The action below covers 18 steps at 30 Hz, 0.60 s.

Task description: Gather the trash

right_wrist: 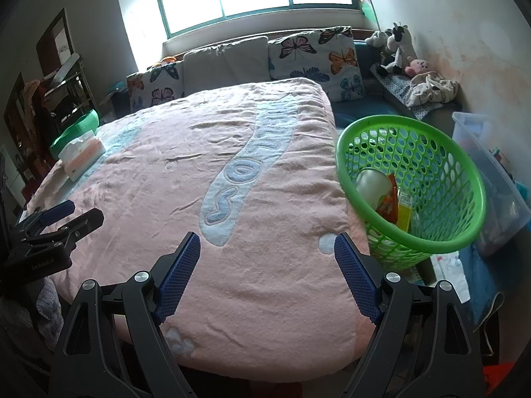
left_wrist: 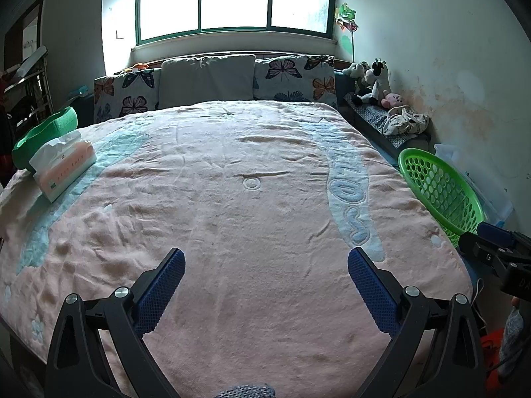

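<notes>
At ten o'clock on the bed covered by a pink fleece blanket (left_wrist: 232,199), a pink-and-white soft pack of tissues (left_wrist: 63,169) is seen lying beside a green padded ring (left_wrist: 46,132). The left tool (left_wrist: 265,285) is held spread above the blanket's near end, nothing between its blue pads. The right tool (right_wrist: 267,265) is likewise spread and empty. At two o'clock, just beside the bed's edge, a green perforated plastic basket (right_wrist: 411,179) is seen, with a pale cup and orange and yellow wrappers (right_wrist: 391,199) inside.
</notes>
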Each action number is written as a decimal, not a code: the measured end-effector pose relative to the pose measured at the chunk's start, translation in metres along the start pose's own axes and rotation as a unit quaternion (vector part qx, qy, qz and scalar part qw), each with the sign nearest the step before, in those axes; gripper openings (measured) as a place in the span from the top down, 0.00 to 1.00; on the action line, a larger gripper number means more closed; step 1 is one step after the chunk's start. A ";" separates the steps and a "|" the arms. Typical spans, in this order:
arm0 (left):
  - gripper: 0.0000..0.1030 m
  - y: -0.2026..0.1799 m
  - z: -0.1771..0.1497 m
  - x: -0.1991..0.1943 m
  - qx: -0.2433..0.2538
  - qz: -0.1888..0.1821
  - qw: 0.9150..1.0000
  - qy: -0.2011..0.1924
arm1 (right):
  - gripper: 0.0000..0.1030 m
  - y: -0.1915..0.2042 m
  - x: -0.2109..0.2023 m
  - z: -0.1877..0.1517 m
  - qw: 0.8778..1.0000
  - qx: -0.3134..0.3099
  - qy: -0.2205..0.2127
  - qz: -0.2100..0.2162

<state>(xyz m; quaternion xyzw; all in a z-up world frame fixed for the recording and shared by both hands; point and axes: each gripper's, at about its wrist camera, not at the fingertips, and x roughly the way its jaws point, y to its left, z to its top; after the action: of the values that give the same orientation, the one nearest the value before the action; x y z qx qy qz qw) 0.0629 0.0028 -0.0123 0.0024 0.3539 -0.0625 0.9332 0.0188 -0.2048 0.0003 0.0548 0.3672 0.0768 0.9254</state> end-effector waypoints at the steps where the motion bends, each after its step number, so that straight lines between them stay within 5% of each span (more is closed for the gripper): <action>1: 0.08 0.000 0.000 0.000 0.000 0.001 1.000 -0.001 | 0.20 0.001 0.001 0.000 1.000 0.000 0.000 0.000; 18: 0.08 0.003 -0.001 0.002 -0.006 0.012 1.000 -0.001 | 0.20 0.004 0.004 -0.001 1.000 -0.002 0.002 0.004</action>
<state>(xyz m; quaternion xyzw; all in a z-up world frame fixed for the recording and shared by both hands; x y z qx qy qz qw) 0.0640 0.0053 -0.0143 0.0006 0.3537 -0.0492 0.9341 0.0208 -0.1996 -0.0024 0.0539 0.3688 0.0815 0.9243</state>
